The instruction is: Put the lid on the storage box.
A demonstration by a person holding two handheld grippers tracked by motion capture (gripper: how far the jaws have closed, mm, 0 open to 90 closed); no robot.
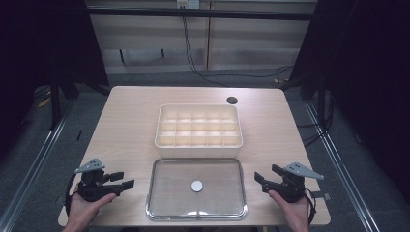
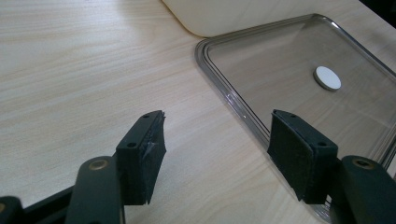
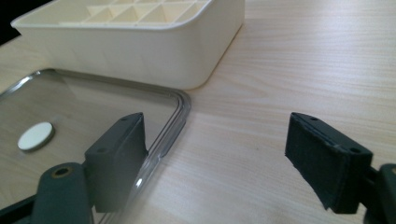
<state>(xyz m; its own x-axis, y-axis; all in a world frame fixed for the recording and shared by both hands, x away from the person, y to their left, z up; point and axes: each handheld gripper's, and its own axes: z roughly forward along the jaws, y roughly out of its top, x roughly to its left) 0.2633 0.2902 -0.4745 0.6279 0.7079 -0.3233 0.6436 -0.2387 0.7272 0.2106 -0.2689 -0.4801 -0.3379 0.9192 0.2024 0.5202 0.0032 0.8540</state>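
Both jaws spread wide, seemingly touching nothing.

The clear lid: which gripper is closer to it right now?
Left, narrowly. The left gripper sits just off the clear lid's left edge; the right gripper sits slightly farther off its right edge.

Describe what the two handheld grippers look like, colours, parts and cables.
Both the left gripper and right gripper are black, each topped by a grey three-cornered plate. Their jaws carry dark rectangular pads fixed with small screws, on arms with brass-coloured pivots. A black cable loops beside the left one.
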